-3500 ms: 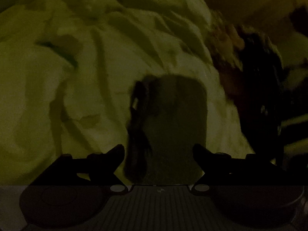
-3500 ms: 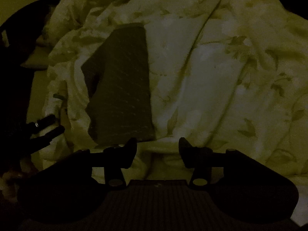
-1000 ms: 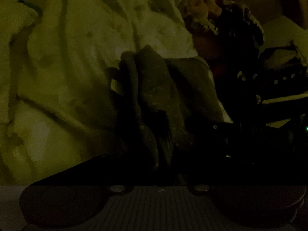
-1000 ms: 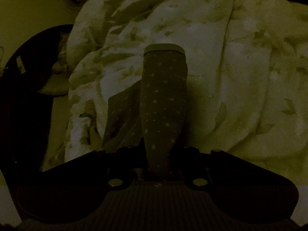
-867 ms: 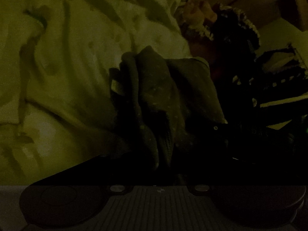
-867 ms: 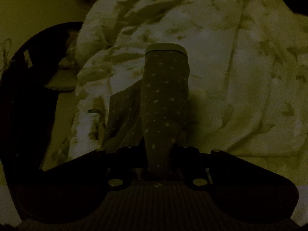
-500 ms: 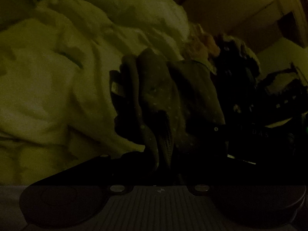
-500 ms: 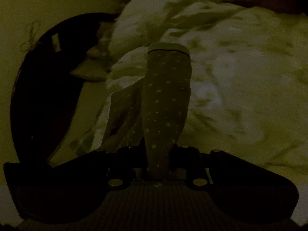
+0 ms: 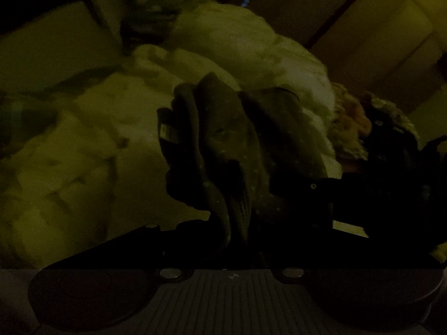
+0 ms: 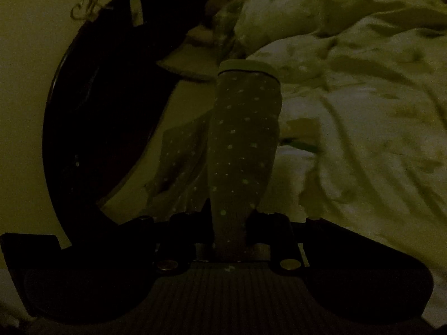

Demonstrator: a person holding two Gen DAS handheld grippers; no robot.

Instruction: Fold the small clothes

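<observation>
Though dim: dotted knit sock [image 10: 245, 139], bunched.

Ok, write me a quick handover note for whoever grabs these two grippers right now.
Right hand-held gripper: shut on one end of the dotted sock, pale cuff pointing away from it.
Left hand-held gripper: shut on a bunched part of the same dotted fabric.
Where things are: the sock hangs between both grippers, lifted off the rumpled floral bedding.
Done: sock picked up.
Left: no finished fold shows; lay it flat on the bedding, fold it, release. The light is very dim, so check the grip first.
</observation>
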